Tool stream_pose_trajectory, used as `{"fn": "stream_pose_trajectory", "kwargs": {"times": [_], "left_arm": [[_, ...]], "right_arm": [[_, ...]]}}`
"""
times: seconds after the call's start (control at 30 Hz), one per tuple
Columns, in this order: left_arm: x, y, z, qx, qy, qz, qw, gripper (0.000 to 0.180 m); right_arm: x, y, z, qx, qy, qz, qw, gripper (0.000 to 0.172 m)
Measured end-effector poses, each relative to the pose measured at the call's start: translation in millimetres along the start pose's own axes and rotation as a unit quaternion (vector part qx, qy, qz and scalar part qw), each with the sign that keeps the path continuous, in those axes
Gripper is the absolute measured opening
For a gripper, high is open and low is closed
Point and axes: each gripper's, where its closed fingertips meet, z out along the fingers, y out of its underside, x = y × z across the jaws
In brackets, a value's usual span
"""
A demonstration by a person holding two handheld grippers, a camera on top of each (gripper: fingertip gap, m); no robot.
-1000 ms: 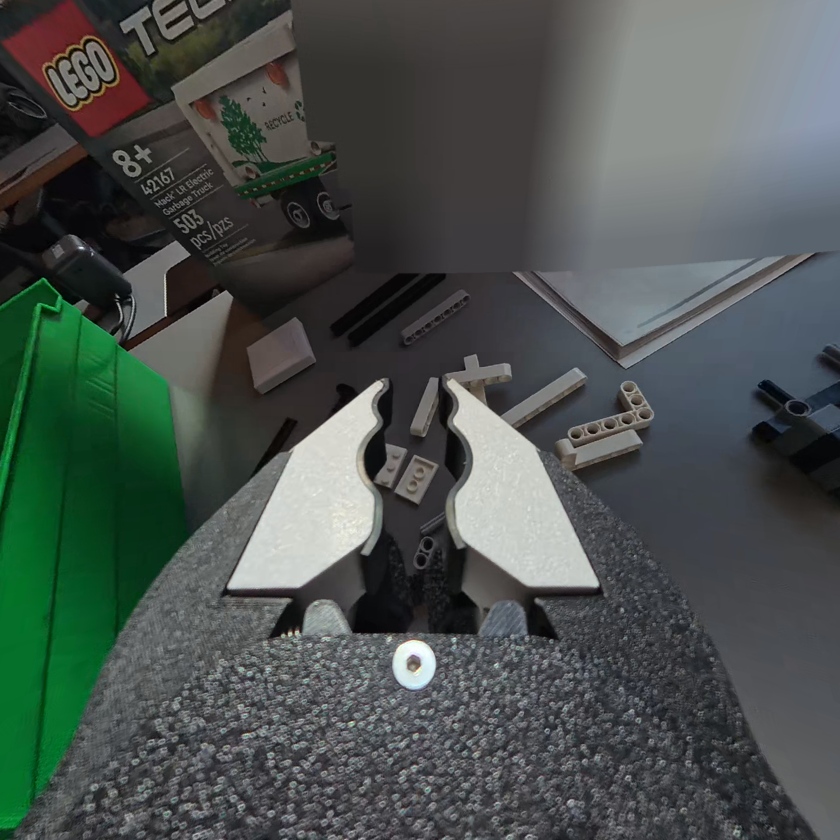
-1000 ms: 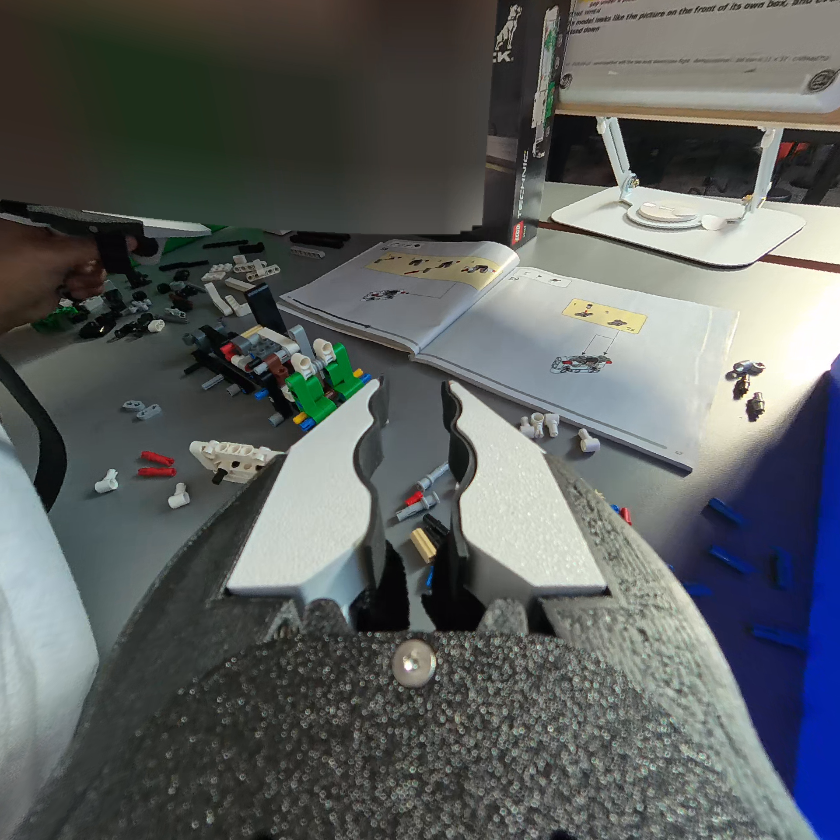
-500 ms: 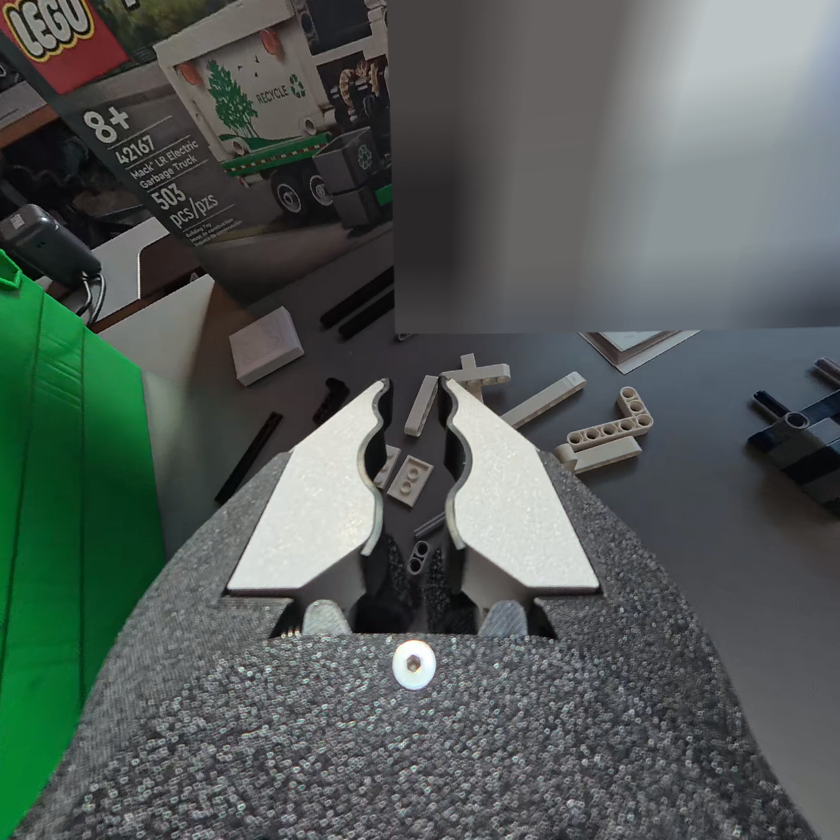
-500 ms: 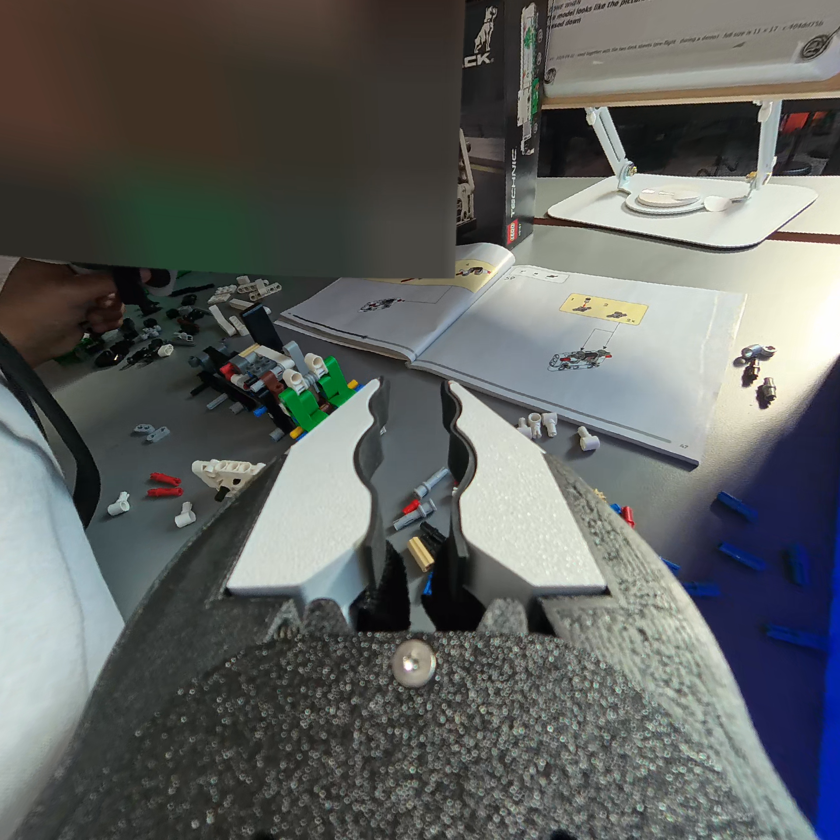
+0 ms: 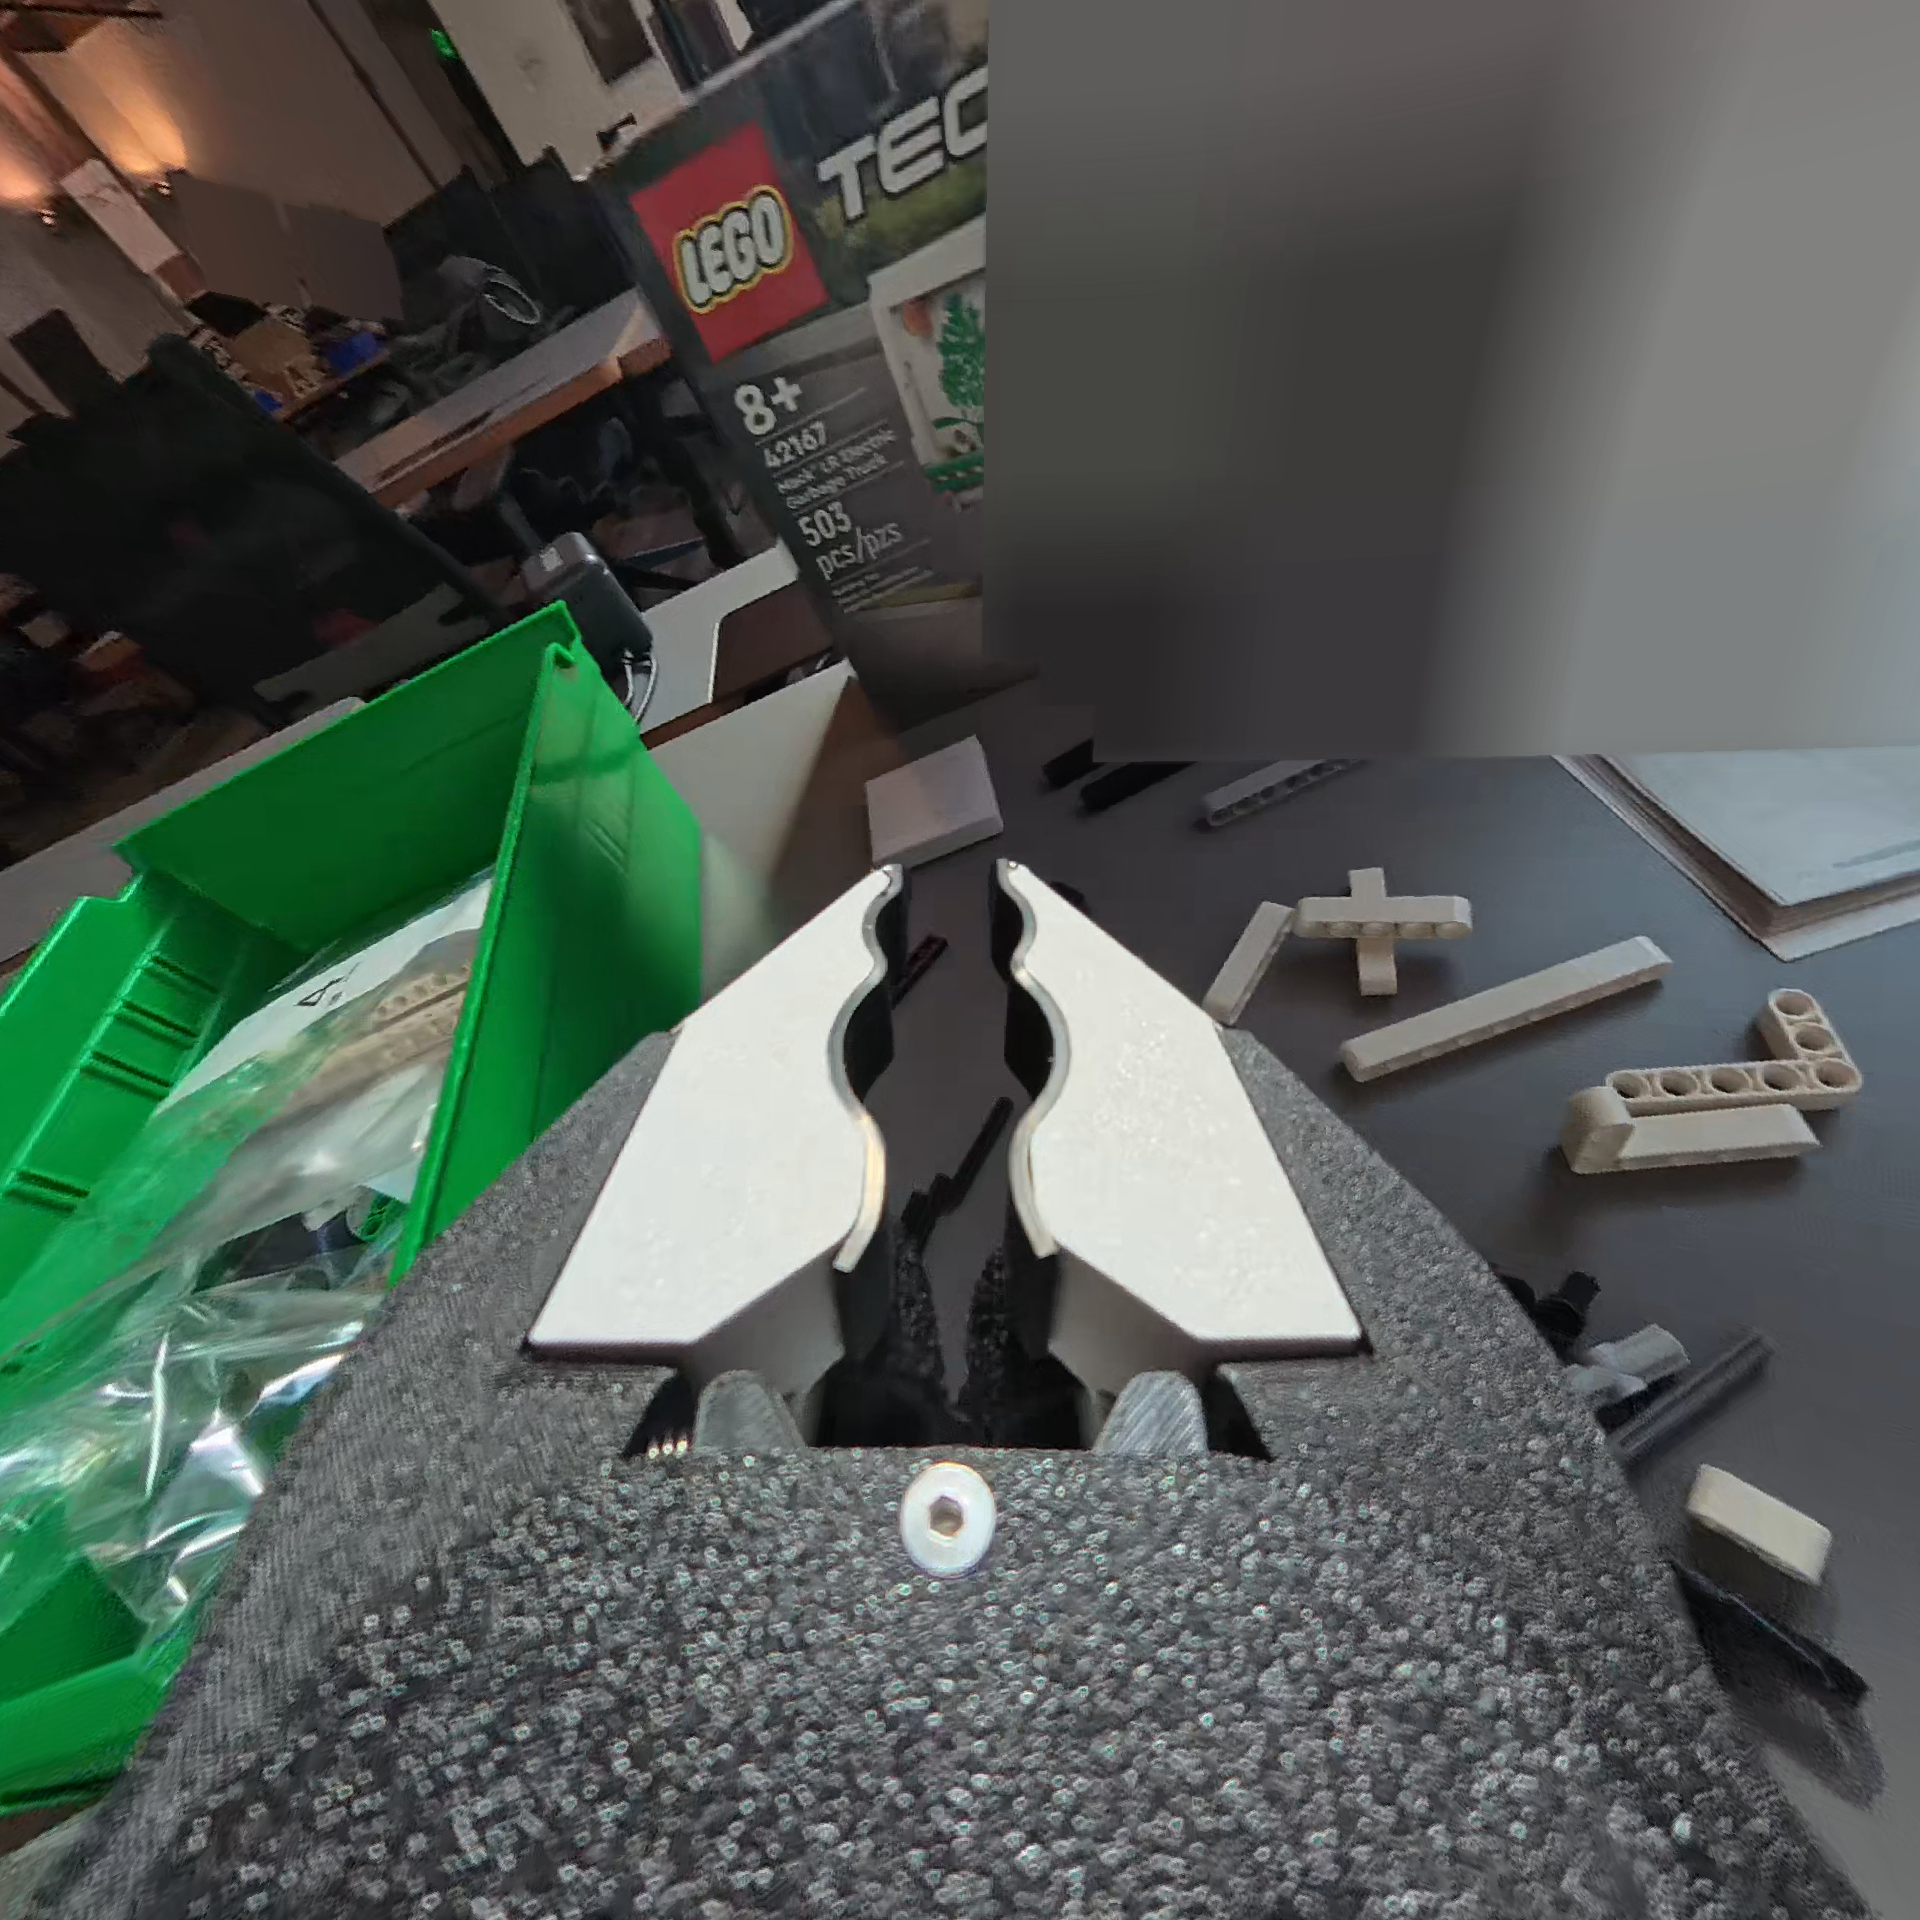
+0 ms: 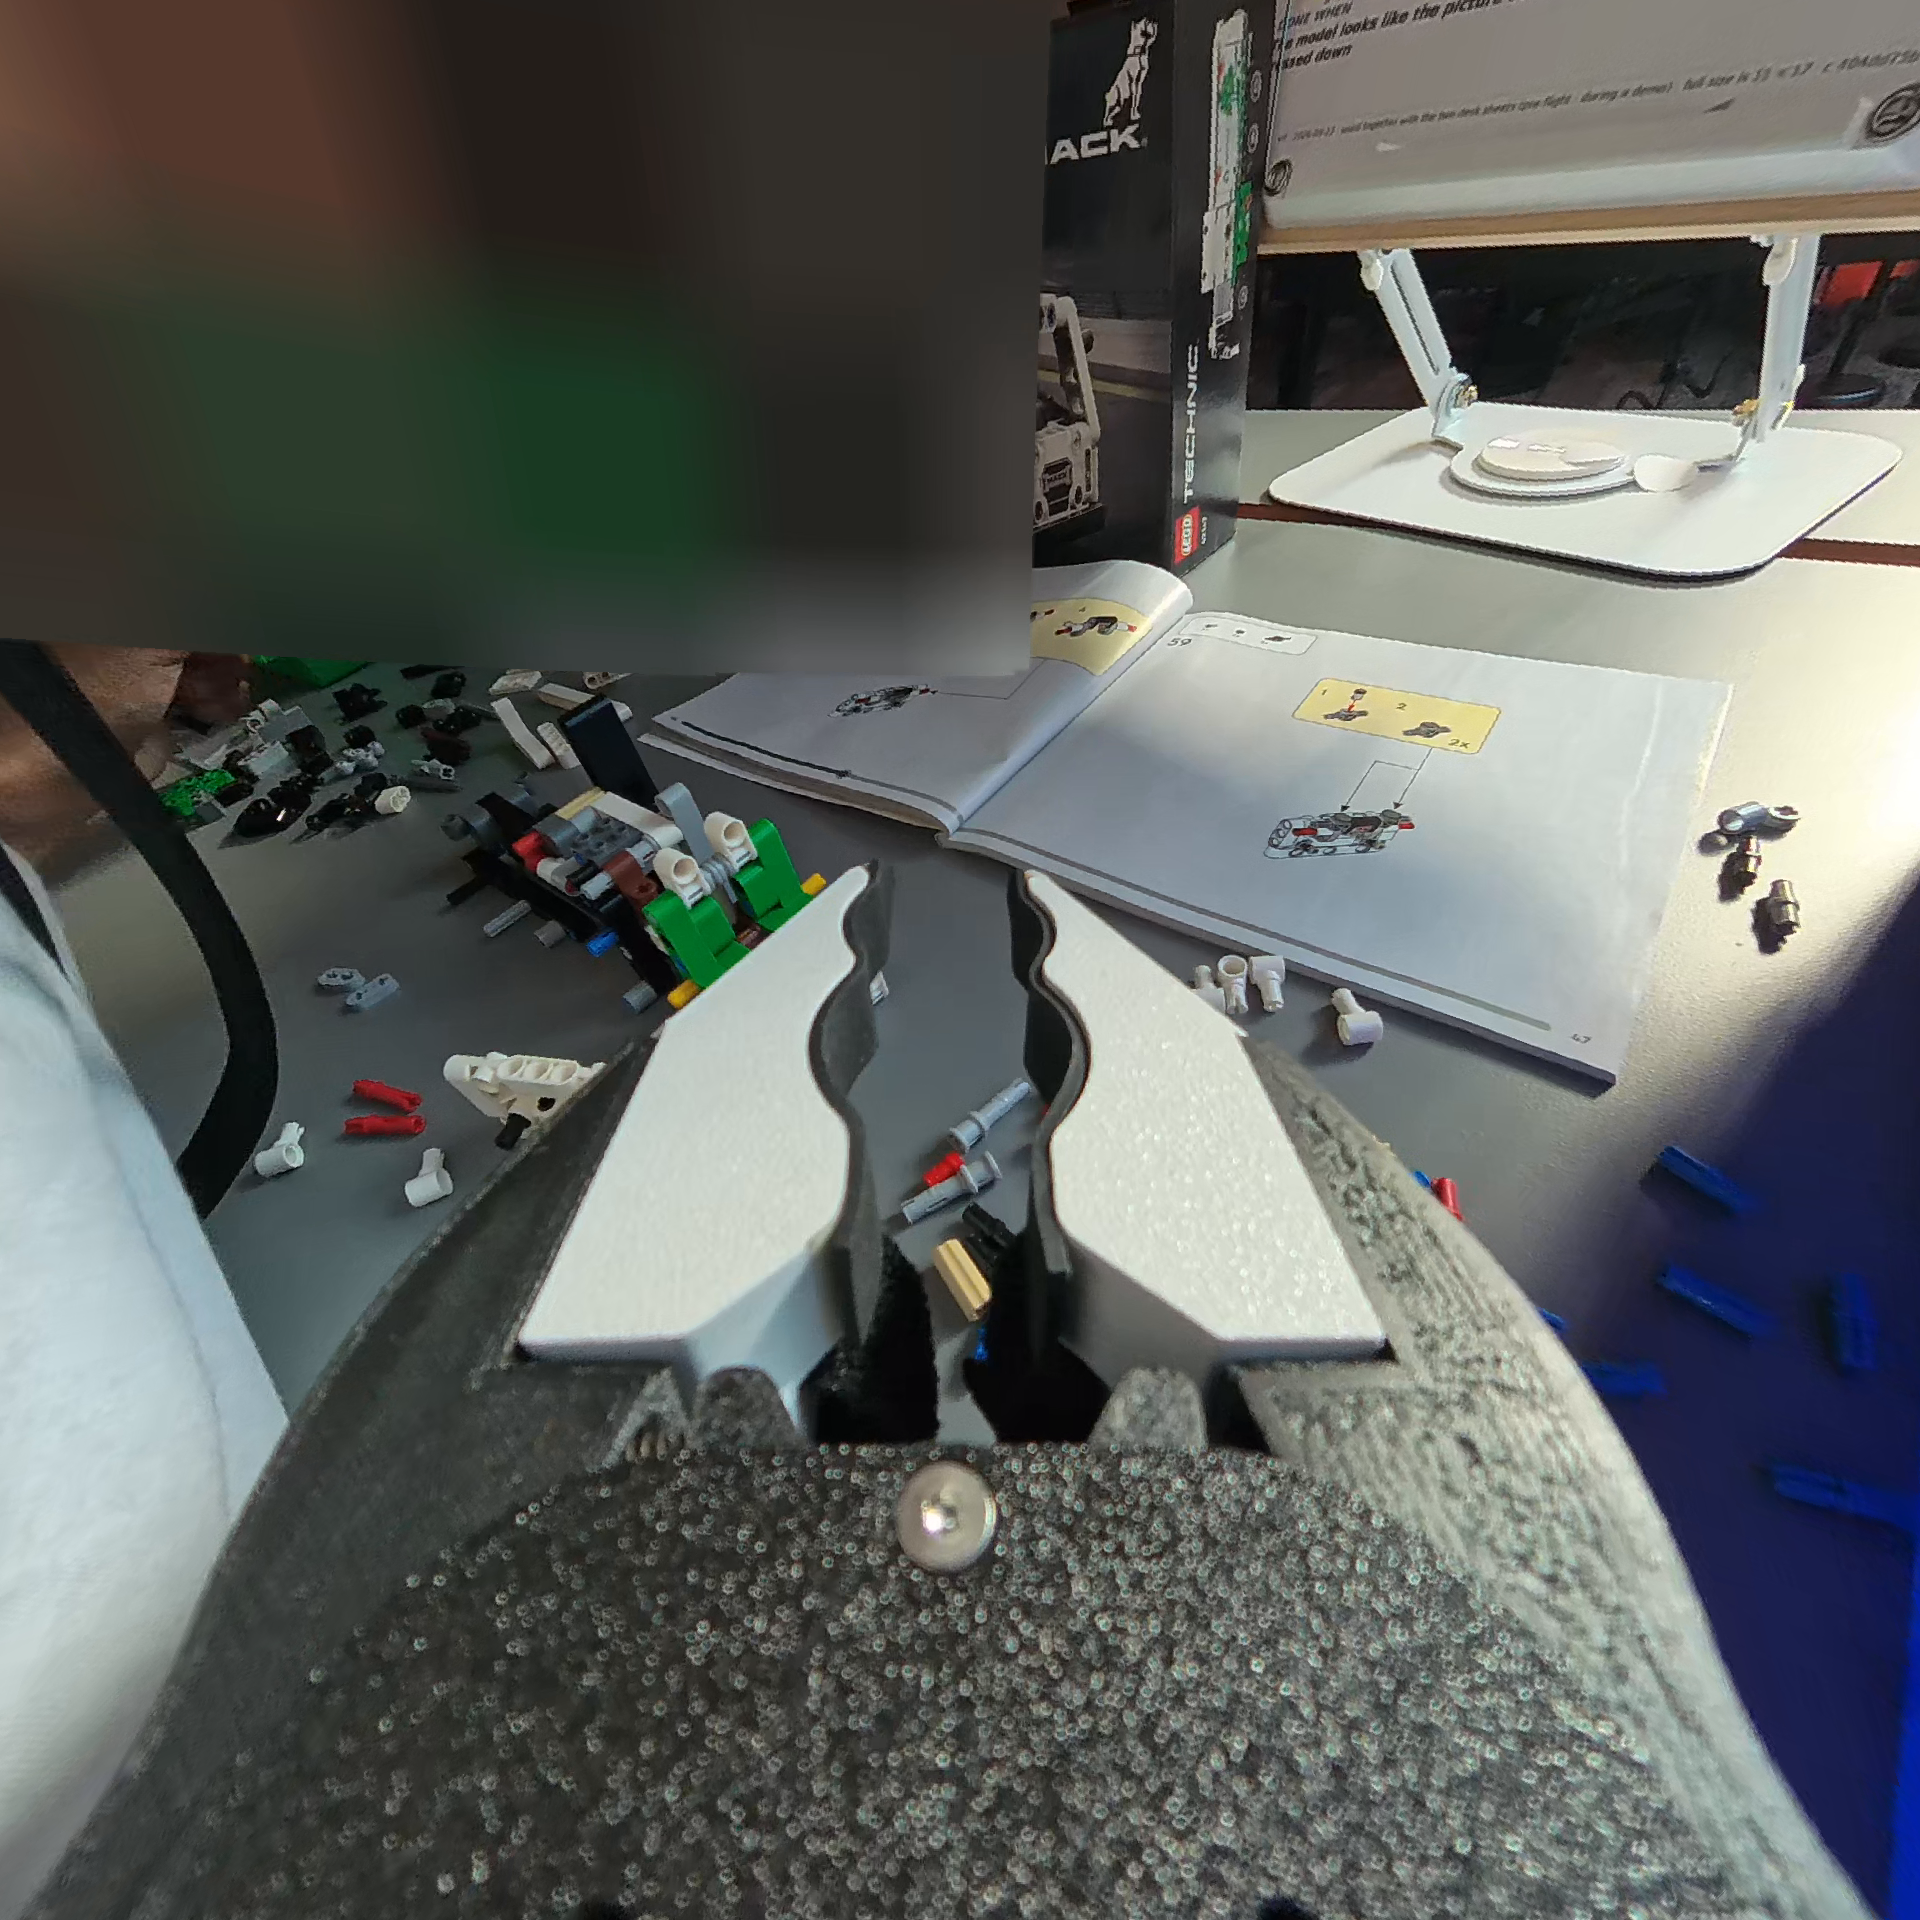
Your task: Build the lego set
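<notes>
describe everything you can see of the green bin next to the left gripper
The green bin is a glossy, bright green plastic container with thin walls, a lipped rim and ribbed moulding on its inner left wall. It is open at the top and stands on the table left of the left gripper, near it; contact cannot be judged. Inside lie crinkled clear plastic bags holding pale parts. Its lower end is cut off by the frame edge and hidden behind the gripper's body.

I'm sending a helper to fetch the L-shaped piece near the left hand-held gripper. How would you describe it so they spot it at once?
On the dark table, look right of the green bin and the left hand-held gripper. Among the pale beams lies the L-shaped piece. It alone bends at a corner and shows a row of round holes facing up.
</notes>
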Motion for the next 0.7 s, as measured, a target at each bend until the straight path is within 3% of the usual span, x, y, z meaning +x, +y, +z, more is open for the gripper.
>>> {"fn": "stream_pose_trajectory", "kwargs": {"times": [0.2, 0.57, 0.67, 0.7], "left_arm": [[-7.3, 4.6, 1.2, -0.007, 0.006, -0.041, 0.999, 0.01], [-8.4, 9.6, 3.5, -0.019, 0.008, -0.048, 0.999, 0.01], [-1.8, 11.3, 2.7, -0.013, 0.044, -0.007, 0.999, 0.007], [3.7, 20.2, 2.5, -0.044, 0.075, 0.012, 0.996, 0.009]], "right_arm": [[-0.9, 1.4, 1.3, -0.006, 0.002, -0.005, 1.0, 0.021], [1.2, 1.4, 2.2, -0.005, 0.002, 0.001, 1.0, 0.021], [0.3, 1.7, 1.9, -0.005, 0.002, 0.002, 1.0, 0.021], [0.6, 1.5, 2.6, -0.006, 0.002, 0.002, 1.0, 0.021]]}}
